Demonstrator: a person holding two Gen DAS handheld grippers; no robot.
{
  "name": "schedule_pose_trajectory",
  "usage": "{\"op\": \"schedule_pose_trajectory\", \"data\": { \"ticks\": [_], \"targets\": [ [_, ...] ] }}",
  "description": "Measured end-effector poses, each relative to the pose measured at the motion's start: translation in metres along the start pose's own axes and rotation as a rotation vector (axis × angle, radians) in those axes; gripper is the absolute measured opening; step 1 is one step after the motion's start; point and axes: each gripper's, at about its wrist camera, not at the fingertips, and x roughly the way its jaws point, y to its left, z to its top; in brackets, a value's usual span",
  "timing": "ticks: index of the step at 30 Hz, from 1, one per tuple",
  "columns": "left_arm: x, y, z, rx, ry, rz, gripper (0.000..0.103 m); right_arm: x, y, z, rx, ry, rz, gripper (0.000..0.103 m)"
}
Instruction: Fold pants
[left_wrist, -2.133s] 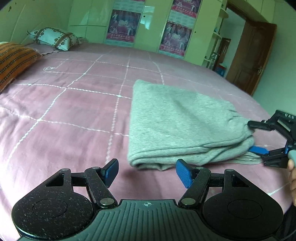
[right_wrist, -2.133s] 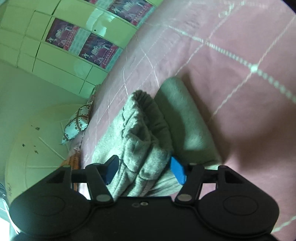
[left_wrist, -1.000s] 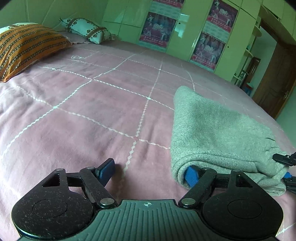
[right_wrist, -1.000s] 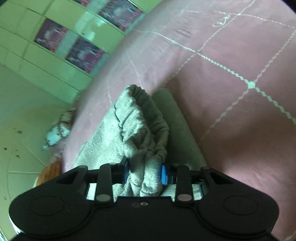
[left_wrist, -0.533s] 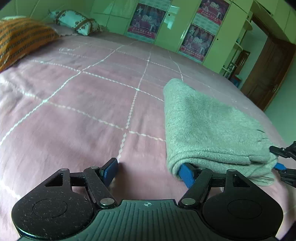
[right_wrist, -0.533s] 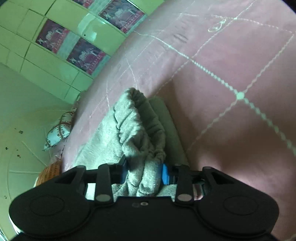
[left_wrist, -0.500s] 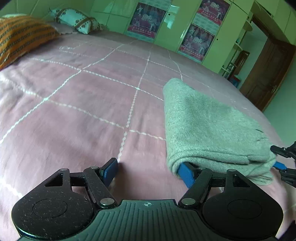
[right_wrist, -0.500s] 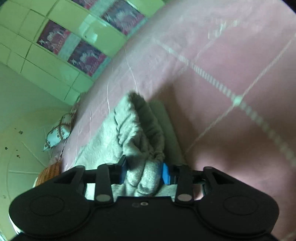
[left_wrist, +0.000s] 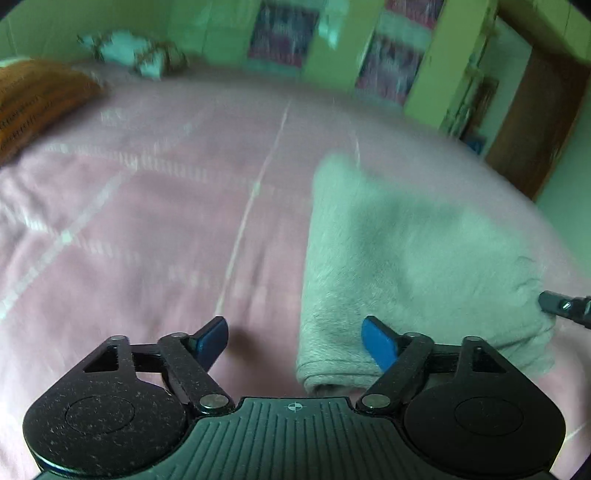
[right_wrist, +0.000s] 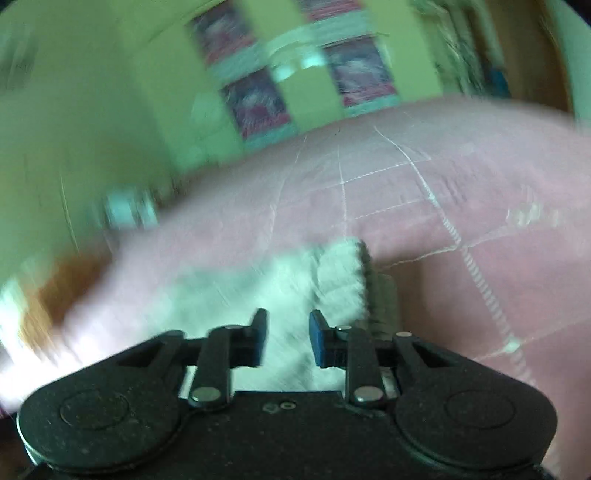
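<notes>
The grey pants (left_wrist: 406, 251) lie folded in a thick bundle on the pink bedspread (left_wrist: 147, 229). My left gripper (left_wrist: 295, 339) is open, low over the bed at the bundle's near left corner, with its right finger over the cloth. My right gripper (right_wrist: 286, 338) is partly open above the pants (right_wrist: 295, 280) near the gathered waistband (right_wrist: 343, 273), and grips nothing. Its tip shows in the left wrist view (left_wrist: 565, 306) at the bundle's right edge. Both views are blurred by motion.
An orange striped pillow (left_wrist: 33, 99) and a patterned pillow (left_wrist: 136, 55) lie at the head of the bed. Green cupboards with posters (left_wrist: 284, 33) line the far wall. A brown door (left_wrist: 535, 122) stands at the right.
My right gripper has let go of the waistband, opened a little and swung level above the pants. My left gripper has lifted slightly, its right finger now above the bundle's edge.
</notes>
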Motion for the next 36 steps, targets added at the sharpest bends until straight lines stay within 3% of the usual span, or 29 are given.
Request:
{"op": "schedule_pose_trajectory", "data": {
  "ticks": [3,4,5,6,9,13,15,16,17,22,24,26,36],
  "targets": [
    [-0.007,0.023,-0.006,-0.104,-0.016,-0.036,0.088,-0.006,-0.019,-0.004,0.067,0.026,0.05,0.005],
    [-0.015,0.026,-0.006,-0.113,-0.036,-0.019,0.088,-0.018,-0.018,-0.002,0.055,-0.004,0.066,0.01],
    [-0.022,0.031,-0.008,-0.121,-0.056,-0.018,0.088,-0.032,-0.021,-0.003,0.053,-0.049,0.078,0.026],
    [-0.029,0.034,-0.011,-0.135,-0.071,-0.025,0.088,-0.043,-0.028,-0.002,0.084,-0.093,0.106,0.029],
    [-0.045,0.04,-0.011,-0.159,-0.114,-0.069,0.088,-0.05,-0.061,-0.004,0.259,-0.093,0.172,0.032],
    [-0.042,0.039,0.0,-0.177,-0.11,-0.113,0.098,-0.044,-0.082,-0.011,0.344,-0.05,0.138,0.035],
    [-0.039,0.032,0.001,-0.151,-0.1,-0.095,0.099,-0.042,-0.081,-0.012,0.347,-0.048,0.136,0.048],
    [-0.038,0.028,0.0,-0.141,-0.094,-0.093,0.099,-0.042,-0.079,-0.012,0.346,-0.056,0.142,0.066],
    [-0.037,0.025,0.0,-0.133,-0.086,-0.087,0.099,-0.043,-0.078,-0.014,0.345,-0.067,0.144,0.072],
    [-0.041,0.005,-0.007,-0.067,-0.063,-0.03,0.102,-0.048,-0.083,-0.027,0.361,-0.052,0.163,0.072],
    [-0.043,-0.001,-0.011,-0.035,-0.065,-0.013,0.103,-0.049,-0.087,-0.03,0.383,-0.036,0.161,0.077],
    [-0.043,-0.005,-0.014,-0.001,-0.06,0.002,0.103,-0.05,-0.09,-0.033,0.399,-0.029,0.15,0.093],
    [-0.039,-0.009,-0.012,0.076,-0.042,0.046,0.103,-0.037,-0.115,-0.038,0.557,0.01,0.232,0.094]
  ]
}}
